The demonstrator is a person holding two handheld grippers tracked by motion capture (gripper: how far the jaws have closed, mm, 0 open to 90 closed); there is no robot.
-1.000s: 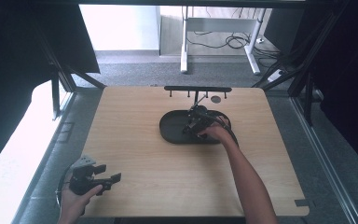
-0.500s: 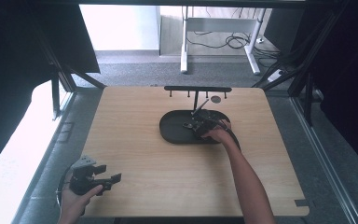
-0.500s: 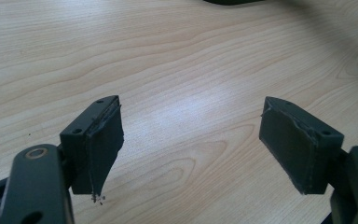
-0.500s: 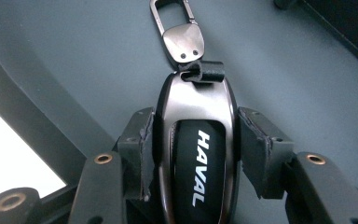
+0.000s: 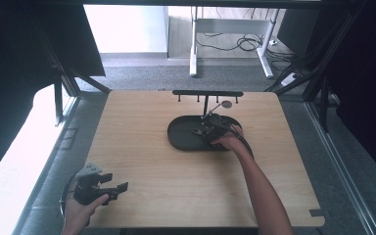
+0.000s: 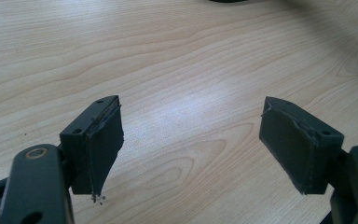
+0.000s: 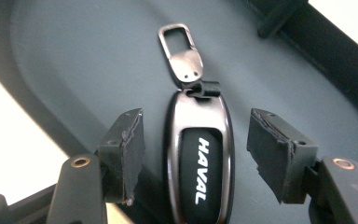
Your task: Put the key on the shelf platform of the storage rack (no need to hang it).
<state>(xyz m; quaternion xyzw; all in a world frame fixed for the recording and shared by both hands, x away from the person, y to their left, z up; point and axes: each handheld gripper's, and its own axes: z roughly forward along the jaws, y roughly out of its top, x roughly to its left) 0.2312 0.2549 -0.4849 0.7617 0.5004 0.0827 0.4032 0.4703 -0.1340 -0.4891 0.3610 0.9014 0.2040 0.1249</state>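
A dark key fob (image 7: 199, 163) marked HAVAL, with a metal clip (image 7: 179, 53) at its top, lies flat in the black oval tray (image 5: 181, 134). My right gripper (image 7: 196, 122) points down over it. Its jaws have just been opening and now stand on either side of the fob with a gap on both sides, so the pads do not touch it. In the high view the right gripper (image 5: 208, 128) sits over the tray's right half. My left gripper (image 6: 191, 109) is open above bare wood, and the high view shows the left gripper (image 5: 115, 185) at the table's near left corner.
A black stand (image 5: 207, 93) with a row of small hooks rises behind the tray, and a round tag (image 5: 226, 104) hangs by it. The wooden table (image 5: 176, 186) stretches between the two hands. Dark frame posts flank both sides.
The right hand has shifted only slightly over the tray. The left hand has kept still at the near left corner.
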